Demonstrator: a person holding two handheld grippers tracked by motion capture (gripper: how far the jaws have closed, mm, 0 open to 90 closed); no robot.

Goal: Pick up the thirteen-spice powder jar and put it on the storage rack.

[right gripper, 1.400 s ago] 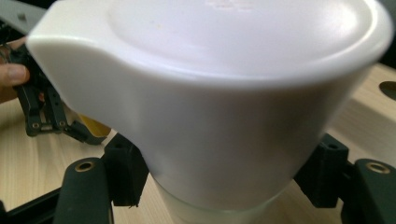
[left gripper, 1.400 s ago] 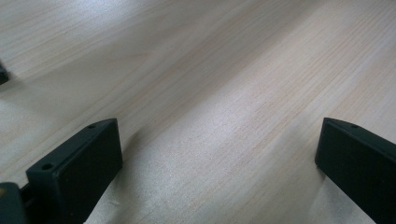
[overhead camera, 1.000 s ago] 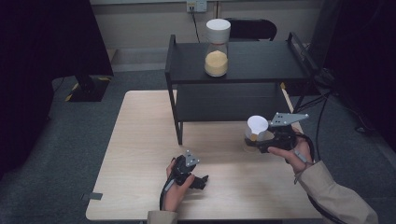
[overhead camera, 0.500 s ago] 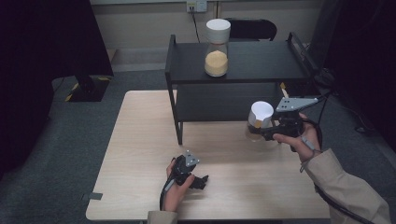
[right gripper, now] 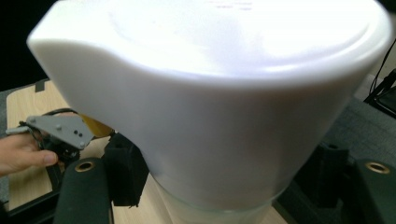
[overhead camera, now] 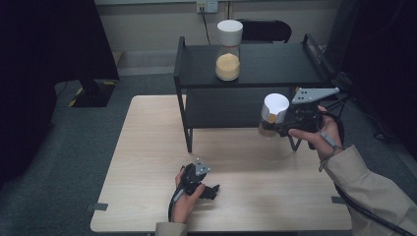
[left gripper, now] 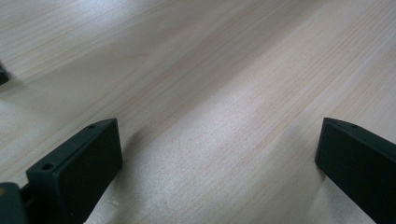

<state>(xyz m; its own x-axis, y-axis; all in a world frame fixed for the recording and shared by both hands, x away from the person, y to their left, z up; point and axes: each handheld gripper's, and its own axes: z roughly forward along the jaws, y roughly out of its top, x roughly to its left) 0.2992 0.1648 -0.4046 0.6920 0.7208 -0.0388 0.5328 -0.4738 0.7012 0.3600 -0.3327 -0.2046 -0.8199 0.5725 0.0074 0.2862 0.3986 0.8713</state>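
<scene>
Beige sleeves (overhead camera: 373, 189), black grippers with blocky black fingers (left gripper: 74, 172), grey three-cornered screw-dotted plates (overhead camera: 313, 94), trailing black cables (overhead camera: 364, 211).

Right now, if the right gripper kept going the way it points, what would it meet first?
Likely the black shelf: the right gripper, shut on the white-lidded jar, points left toward its lower opening. Depth is unclear, so the jar may pass in front.

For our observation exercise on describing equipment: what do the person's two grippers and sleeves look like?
Both grippers are black. The right gripper carries a grey three-cornered plate with small holes, and a black cable trails from it. The left gripper has a smaller grey plate; its jaws are flat black blocks with screw holes. The sleeves are beige.
</scene>
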